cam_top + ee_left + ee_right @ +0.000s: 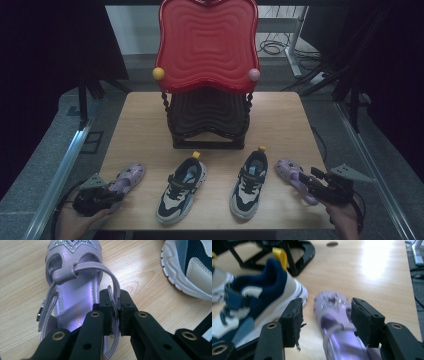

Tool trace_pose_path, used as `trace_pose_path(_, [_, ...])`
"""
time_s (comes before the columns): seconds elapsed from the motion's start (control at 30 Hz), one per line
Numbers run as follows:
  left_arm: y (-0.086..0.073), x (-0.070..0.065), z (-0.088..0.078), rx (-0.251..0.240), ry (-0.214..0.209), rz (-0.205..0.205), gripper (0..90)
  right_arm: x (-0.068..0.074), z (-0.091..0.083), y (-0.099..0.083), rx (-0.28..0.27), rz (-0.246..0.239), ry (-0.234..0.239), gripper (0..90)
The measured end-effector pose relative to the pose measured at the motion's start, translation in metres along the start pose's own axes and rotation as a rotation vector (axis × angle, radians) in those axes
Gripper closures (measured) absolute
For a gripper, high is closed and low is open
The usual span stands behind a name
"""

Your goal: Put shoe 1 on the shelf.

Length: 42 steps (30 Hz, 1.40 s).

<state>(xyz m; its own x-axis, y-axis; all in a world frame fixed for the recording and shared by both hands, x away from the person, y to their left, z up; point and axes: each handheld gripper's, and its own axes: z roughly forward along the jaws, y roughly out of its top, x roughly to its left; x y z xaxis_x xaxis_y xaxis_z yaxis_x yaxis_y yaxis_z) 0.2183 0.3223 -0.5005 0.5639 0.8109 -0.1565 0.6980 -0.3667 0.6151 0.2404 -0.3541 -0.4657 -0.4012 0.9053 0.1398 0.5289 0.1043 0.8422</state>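
left gripper [115, 315]: clamped on left lilac sandal [75, 290] heel strap | right gripper [325, 322]: jaws wide, straddling right lilac sandal [337, 322], toe pointing away

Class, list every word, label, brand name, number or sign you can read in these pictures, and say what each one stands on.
None: no readable text stands on anything.
The purple sandals carry a glittery trim, no letters.
The sneakers show no legible brand.
The red tray has wavy ridges, no writing.
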Motion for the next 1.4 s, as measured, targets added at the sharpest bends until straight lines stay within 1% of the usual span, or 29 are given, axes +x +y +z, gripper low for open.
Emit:
trace_pose_path(0.03, [0.000,0.000,0.000,-0.002,0.001,-0.001,84.3,-0.001,-0.001,-0.002,0.015,-0.009,-0.003,45.1])
trace_pose_path(0.07, [0.000,0.000,0.000,-0.002,0.001,-0.001,84.4,-0.001,-0.001,-0.002,0.015,-0.009,-0.003,45.1])
trace_pose_path(0.1, [-0.001,0.000,0.000,-0.006,0.002,-0.004,84.4,-0.002,-0.003,-0.006,0.038,-0.020,-0.009,47.4])
trace_pose_path(0.13, [-0.001,0.000,0.000,-0.006,0.002,-0.004,84.5,-0.002,-0.003,-0.006,0.038,-0.020,-0.009,47.4])
trace_pose_path(0.17, [-0.001,0.000,-0.001,-0.009,0.001,-0.006,84.5,-0.003,-0.006,-0.010,0.052,-0.023,-0.001,49.7])
trace_pose_path(0.2, [-0.001,0.000,-0.001,-0.009,0.001,-0.006,84.5,-0.003,-0.006,-0.010,0.052,-0.023,-0.001,49.7])
trace_pose_path(0.23, [-0.002,0.001,-0.001,-0.011,-0.001,-0.009,84.6,-0.005,-0.008,-0.013,0.065,-0.031,0.007,52.4])
trace_pose_path(0.27, [-0.002,0.001,-0.001,-0.011,-0.001,-0.009,84.6,-0.005,-0.008,-0.013,0.065,-0.031,0.007,52.4])
trace_pose_path(0.3, [-0.002,0.001,-0.001,-0.012,-0.002,-0.011,84.5,-0.006,-0.008,-0.017,0.085,-0.039,0.018,54.7])
trace_pose_path(0.33, [-0.002,0.001,-0.001,-0.012,-0.002,-0.011,84.5,-0.006,-0.008,-0.017,0.085,-0.039,0.018,54.7])
trace_pose_path(0.4, [-0.002,0.000,0.000,-0.014,-0.001,-0.010,84.4,-0.007,-0.005,-0.020,0.098,-0.039,0.049,56.8])
trace_pose_path(0.47, [-0.002,0.000,0.000,-0.015,-0.001,-0.011,84.3,-0.006,-0.001,-0.021,0.126,-0.040,0.063,57.5])
trace_pose_path(0.5, [-0.003,0.001,-0.001,-0.018,-0.002,-0.014,84.3,-0.005,0.001,-0.022,0.142,-0.044,0.066,58.1])
trace_pose_path(0.53, [-0.003,0.001,-0.001,-0.018,-0.002,-0.014,84.3,-0.005,0.001,-0.022,0.142,-0.044,0.066,58.1])
trace_pose_path(0.57, [-0.003,0.001,0.000,-0.019,-0.006,-0.018,84.3,-0.005,0.005,-0.024,0.174,-0.058,0.073,60.2])
trace_pose_path(0.63, [-0.003,0.001,-0.001,-0.018,-0.007,-0.017,84.3,-0.005,0.009,-0.025,0.186,-0.062,0.066,62.4])
trace_pose_path(0.67, [-0.003,0.001,-0.001,-0.018,-0.007,-0.017,84.3,-0.005,0.009,-0.025,0.186,-0.062,0.066,62.4])
trace_pose_path(0.7, [-0.003,0.001,0.000,-0.019,-0.010,-0.017,84.3,-0.006,0.011,-0.026,0.192,-0.046,0.065,64.8])
trace_pose_path(0.8, [-0.004,0.001,0.000,-0.022,-0.010,-0.019,84.1,-0.007,0.014,-0.027,0.197,-0.043,0.067,66.5])
trace_pose_path(0.9, [-0.004,0.002,0.000,-0.026,-0.013,-0.021,84.1,-0.007,0.018,-0.029,0.205,-0.044,0.065,73.8])
trace_pose_path(0.93, [-0.004,0.002,0.000,-0.026,-0.013,-0.021,84.1,-0.007,0.018,-0.029,0.205,-0.044,0.065,73.8])
trace_pose_path(0.97, [-0.004,0.002,0.000,-0.027,-0.014,-0.022,84.1,-0.007,0.019,-0.029,0.203,-0.044,0.058,77.6])
trace_pose_path(1.0, [-0.004,0.002,0.000,-0.027,-0.014,-0.022,84.1,-0.007,0.019,-0.029,0.203,-0.044,0.058,77.6])
trace_pose_path(1.03, [-0.004,0.002,0.000,-0.027,-0.013,-0.021,84.1,-0.008,0.018,-0.029,0.202,-0.037,0.051,81.0])
trace_pose_path(1.1, [-0.004,0.002,-0.001,-0.028,-0.013,-0.021,84.1,-0.009,0.017,-0.029,0.197,-0.030,0.049,82.3])
trace_pose_path(1.27, [-0.005,0.002,0.000,-0.032,-0.014,-0.022,84.2,-0.009,0.018,-0.030,0.196,-0.032,0.057,83.9])
trace_pose_path(1.33, [-0.005,0.002,-0.001,-0.035,-0.009,-0.025,84.9,-0.010,0.017,-0.030,0.193,-0.031,0.058,84.4])
trace_pose_path(1.37, [-0.006,0.003,-0.002,-0.050,-0.003,-0.036,85.3,-0.011,0.017,-0.030,0.189,-0.030,0.060,84.6])
trace_pose_path(1.4, [-0.006,0.003,-0.002,-0.050,-0.003,-0.036,85.6,-0.011,0.017,-0.031,0.187,-0.027,0.063,84.8])
